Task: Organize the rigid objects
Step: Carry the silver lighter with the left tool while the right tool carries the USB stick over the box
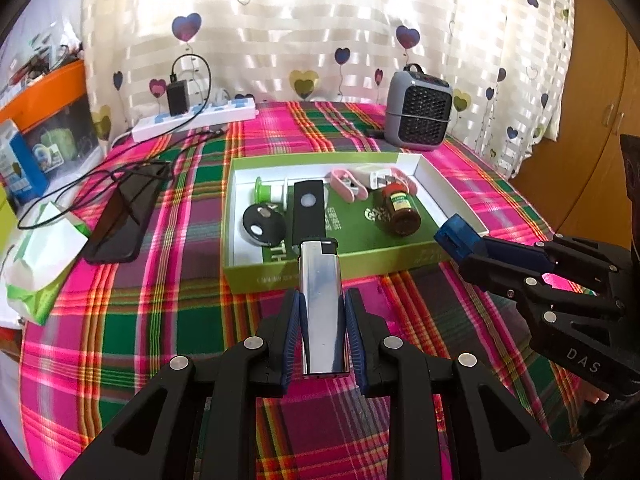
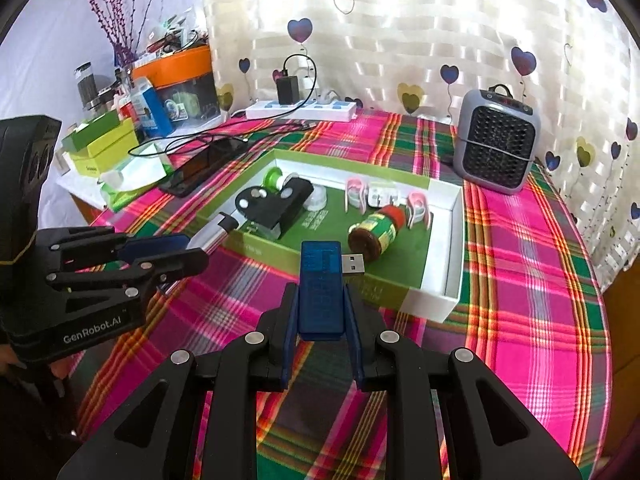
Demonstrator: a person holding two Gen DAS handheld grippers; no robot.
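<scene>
Pinching a silver lighter [image 1: 321, 304], our left gripper [image 1: 322, 300] hovered at the green tray's [image 1: 320, 276] six o'clock. Our right gripper [image 2: 320, 300] clamped a blue USB stick [image 2: 322, 288] at five o'clock.

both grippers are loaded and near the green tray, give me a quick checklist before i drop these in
1. Left gripper shut on the silver lighter: ok, pads on both sides.
2. Right gripper shut on the blue usb stick: ok, plug end sticking out ahead.
3. Both items off the plaid cloth: cannot tell from these angles.
4. Free room in the green tray: ok, bare floor near the front, beside the brown jar.
5. Grippers apart from each other: ok, a gap shows between them in both views.
6. Brown jar stable: not ok, it lies on its side and could roll if bumped.
</scene>
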